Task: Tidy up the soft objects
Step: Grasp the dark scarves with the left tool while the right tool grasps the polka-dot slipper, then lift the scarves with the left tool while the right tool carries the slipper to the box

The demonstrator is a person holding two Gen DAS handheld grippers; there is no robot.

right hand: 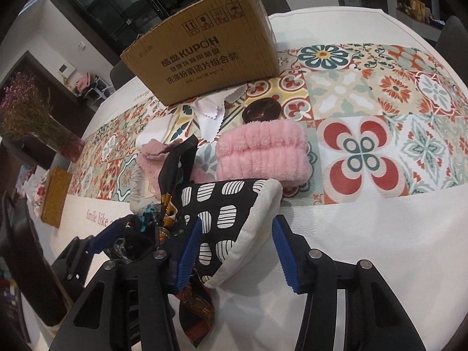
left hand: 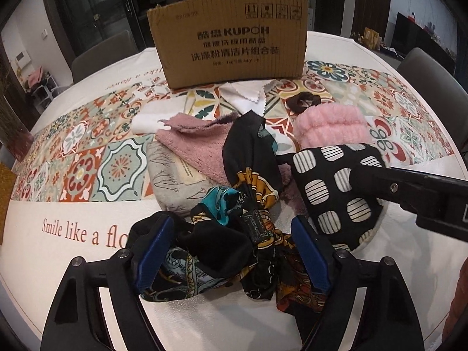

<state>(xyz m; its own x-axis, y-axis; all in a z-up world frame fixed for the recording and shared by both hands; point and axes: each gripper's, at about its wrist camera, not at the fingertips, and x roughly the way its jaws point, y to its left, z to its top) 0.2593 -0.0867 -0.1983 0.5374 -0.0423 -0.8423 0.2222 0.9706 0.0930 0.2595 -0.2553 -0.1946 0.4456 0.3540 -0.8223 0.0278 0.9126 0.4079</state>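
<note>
The left hand-held gripper point(left hand: 231, 251) straddles the patterned silk scarf point(left hand: 251, 181), pads not yet pressing. The right hand-held gripper point(right hand: 237, 248) brackets the black-and-white pouch point(right hand: 231, 213), also unclamped. Both lie on the counter point(right hand: 365, 234). A scarf tail under the pouch could drag it, toppling the pink towel point(right hand: 263, 152) before the cardboard box point(right hand: 201, 55).

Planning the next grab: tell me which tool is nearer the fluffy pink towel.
Right. The right tool straddles the black-and-white pouch lying directly in front of the fluffy pink towel. The left tool sits further off, around the patterned scarf.
</note>
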